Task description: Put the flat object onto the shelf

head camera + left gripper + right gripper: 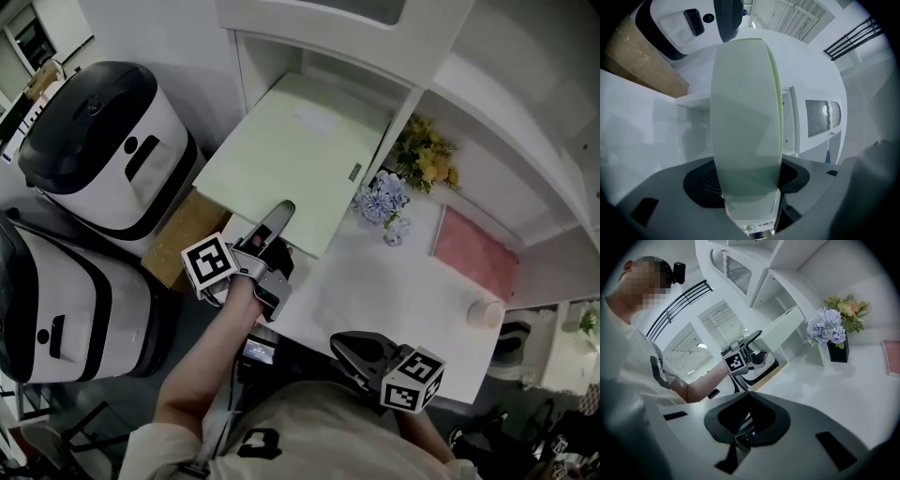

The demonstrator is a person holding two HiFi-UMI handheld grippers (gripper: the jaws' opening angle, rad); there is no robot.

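Left gripper (279,214): my fingers are clamped on the near edge of the board (300,159), one above its face and one below.
Board: pale green, thin and flat, held close to level. Its far end lies inside the opening of the shelf's left compartment. Its near end sticks out past the left edge of the desk (375,291).
Board contact: I cannot tell whether its underside rests on the compartment floor.
Shelf (405,117): a white unit standing along the back edge of the desk, with an upright divider just right of the board.
Right gripper (345,345): my fingers are together with nothing between them. It hangs over the front edge of the desk, well apart from the board.
Flowers (382,199): a blue bunch in a dark pot, with a yellow bunch (427,155) behind it, at the back of the desk just right of the divider.
Pink mat (473,251): lies flat at the back right of the desk.
Cup (485,313): white, near the right edge of the desk.
Beside the desk: a cardboard box (183,239) sits under the board's near corner. Two white-and-black machines (103,141) stand to its left.
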